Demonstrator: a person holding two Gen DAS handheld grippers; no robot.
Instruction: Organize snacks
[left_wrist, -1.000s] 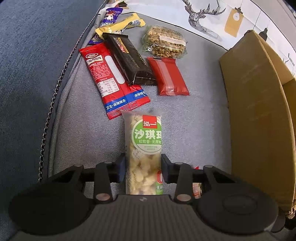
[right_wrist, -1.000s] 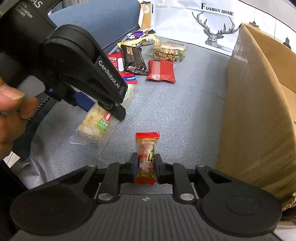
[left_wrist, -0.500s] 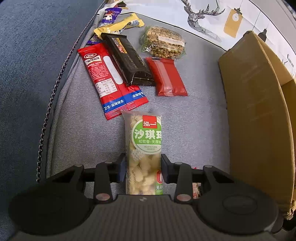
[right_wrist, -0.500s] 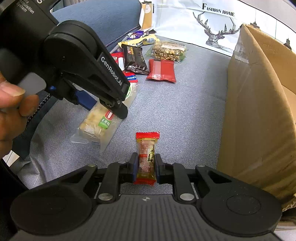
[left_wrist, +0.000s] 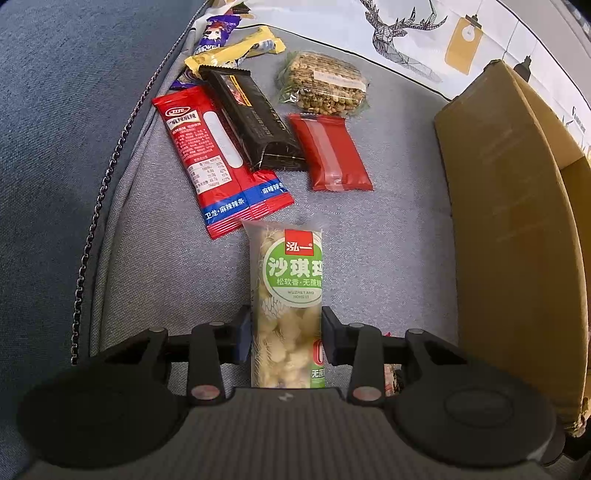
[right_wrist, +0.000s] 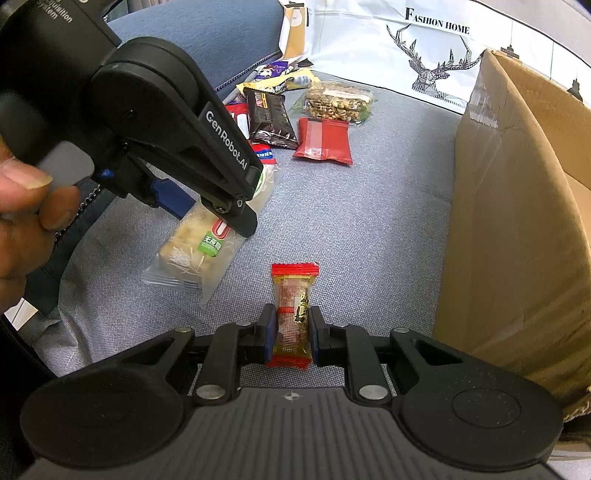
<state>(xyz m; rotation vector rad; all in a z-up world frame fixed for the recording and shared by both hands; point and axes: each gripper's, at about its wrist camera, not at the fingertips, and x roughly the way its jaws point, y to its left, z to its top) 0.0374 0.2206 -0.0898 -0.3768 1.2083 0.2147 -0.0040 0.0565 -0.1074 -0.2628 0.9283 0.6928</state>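
My left gripper (left_wrist: 286, 339) is shut on a clear snack packet with a green label (left_wrist: 291, 280), gripping its sides near the lower end. In the right wrist view the same left gripper (right_wrist: 221, 210) reaches in from the upper left, held by a hand, and the packet (right_wrist: 195, 251) slants down to the grey cloth. My right gripper (right_wrist: 291, 332) is shut on a small red-and-gold candy (right_wrist: 293, 306) that stands upright between the pads. Both grippers point steeply down at the cloth.
A cardboard box (left_wrist: 517, 221) stands close on the right, its brown wall (right_wrist: 517, 221) beside the right gripper. Farther back lie red strip packets (left_wrist: 207, 162), a black bar (left_wrist: 255, 122), a red packet (left_wrist: 332, 155), a clear bag of nuts (left_wrist: 325, 88) and a yellow bar (left_wrist: 236, 48).
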